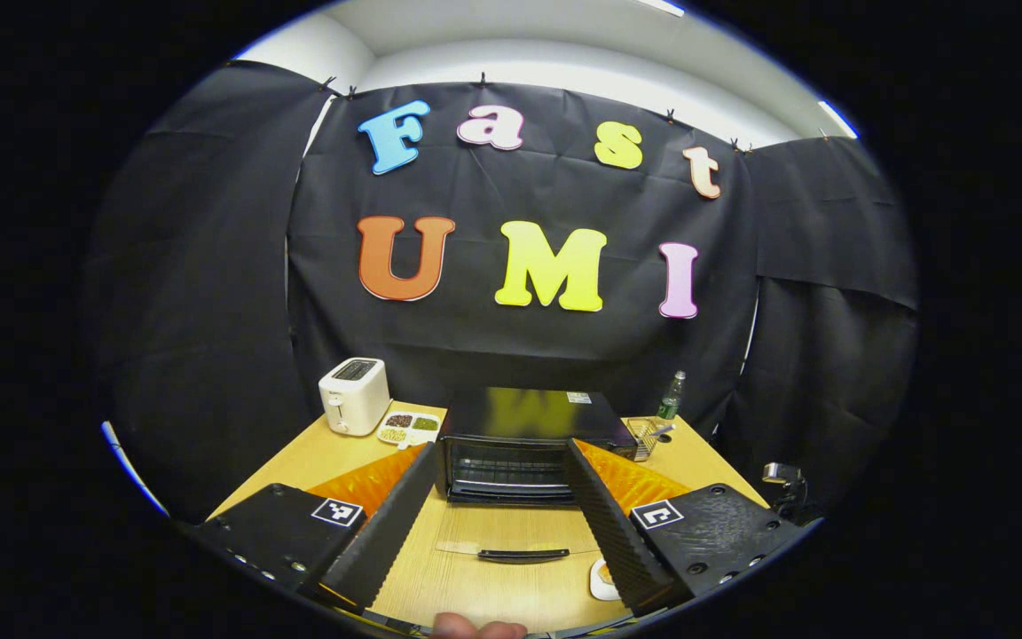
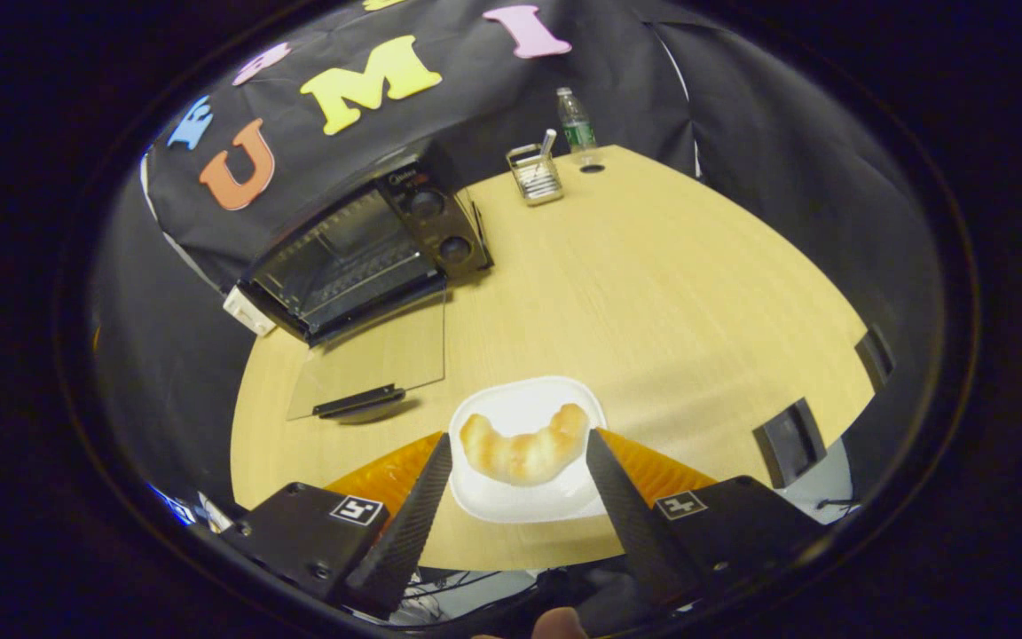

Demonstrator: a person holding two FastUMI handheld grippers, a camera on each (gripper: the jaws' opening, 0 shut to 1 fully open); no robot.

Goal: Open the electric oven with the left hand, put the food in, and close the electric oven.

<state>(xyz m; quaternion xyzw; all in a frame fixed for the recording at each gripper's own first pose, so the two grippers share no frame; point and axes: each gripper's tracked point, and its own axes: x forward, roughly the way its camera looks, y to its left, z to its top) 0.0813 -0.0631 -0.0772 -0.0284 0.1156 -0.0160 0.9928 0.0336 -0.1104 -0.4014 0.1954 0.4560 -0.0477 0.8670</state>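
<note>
Wood-grain matt table [image 2: 671, 293], clear glass oven door [image 2: 378, 355], glossy black oven top [image 1: 533, 413].

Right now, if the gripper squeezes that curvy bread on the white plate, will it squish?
Probably. The croissant looks puffy and flaky, so it is likely soft and light, and a hard pinch may crush it. Its curved shape may slide on the smooth white plate when nudged.

Left gripper view faces the open oven [image 1: 511, 448] head-on, level; right gripper view looks down from its right — both share it.
</note>
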